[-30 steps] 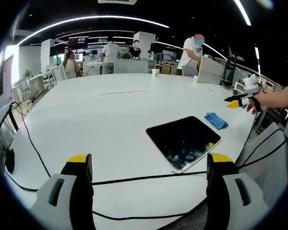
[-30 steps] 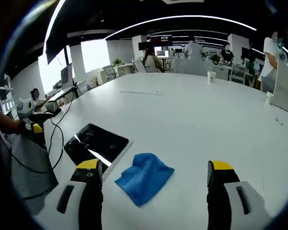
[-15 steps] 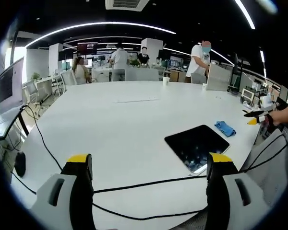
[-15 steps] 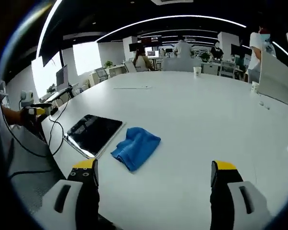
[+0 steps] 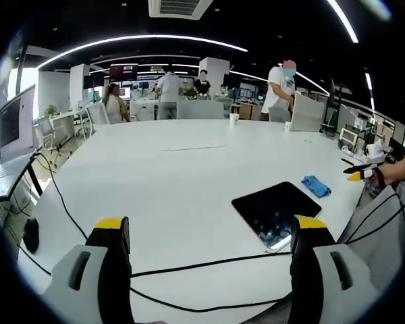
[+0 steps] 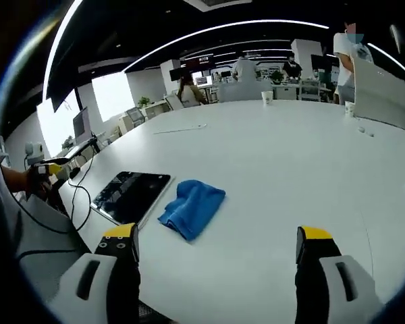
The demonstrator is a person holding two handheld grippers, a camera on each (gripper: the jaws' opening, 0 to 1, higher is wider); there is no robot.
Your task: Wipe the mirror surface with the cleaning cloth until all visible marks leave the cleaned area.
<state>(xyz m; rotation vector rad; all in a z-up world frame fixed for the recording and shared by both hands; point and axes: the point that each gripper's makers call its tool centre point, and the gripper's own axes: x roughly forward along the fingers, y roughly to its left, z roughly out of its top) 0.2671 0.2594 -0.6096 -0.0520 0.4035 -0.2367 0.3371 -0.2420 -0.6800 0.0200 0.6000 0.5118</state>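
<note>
A dark rectangular mirror [image 5: 278, 211] [image 6: 130, 196] lies flat on the white table [image 5: 169, 182], with pale smudges near its close corner in the left gripper view. A crumpled blue cloth [image 5: 316, 185] [image 6: 191, 208] rests on the table right beside it. My left gripper [image 5: 209, 233] is open and empty, near the table edge, well short of the mirror. My right gripper [image 6: 219, 243] is open too, holding nothing, with the cloth a little ahead of its left jaw. The other gripper [image 5: 362, 173] [image 6: 46, 168] appears at each view's side, in a hand.
Black cables [image 5: 189, 260] run across the table's near edge. A paper cup [image 6: 266, 97] and a thin strip [image 6: 179, 129] lie far off on the table. Several people stand or sit at desks behind. A laptop [image 5: 305, 111] stands at the far side.
Both views have shifted slightly with the hands. The mirror and cloth have stayed in place. Both grippers remain open.
</note>
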